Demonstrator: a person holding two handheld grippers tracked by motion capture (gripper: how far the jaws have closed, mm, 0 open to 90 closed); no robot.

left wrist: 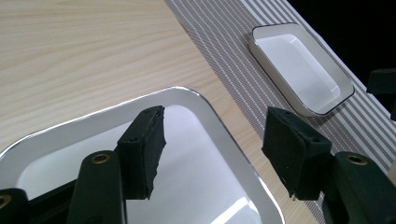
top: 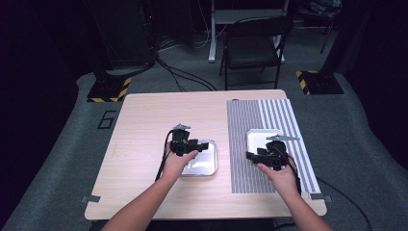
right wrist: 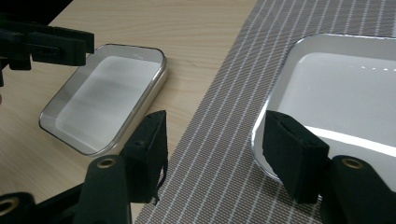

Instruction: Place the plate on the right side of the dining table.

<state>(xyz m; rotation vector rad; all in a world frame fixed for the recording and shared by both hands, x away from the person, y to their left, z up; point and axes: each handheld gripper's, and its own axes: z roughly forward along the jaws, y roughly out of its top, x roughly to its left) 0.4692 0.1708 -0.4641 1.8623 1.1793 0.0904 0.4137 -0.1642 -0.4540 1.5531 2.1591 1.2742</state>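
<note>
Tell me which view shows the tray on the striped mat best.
The left gripper view: the white tray shows whole there, its rim and bare inside unblocked, lying on the striped mat. In the right gripper view it is close but cut off by the frame and a jaw. In the high view it is small and partly behind the right gripper.

A black folding chair (top: pixel 253 45) is standing beyond the table, with cables (top: pixel 185 74) trailing across the grey floor (top: pixel 62 149) nearby.
</note>
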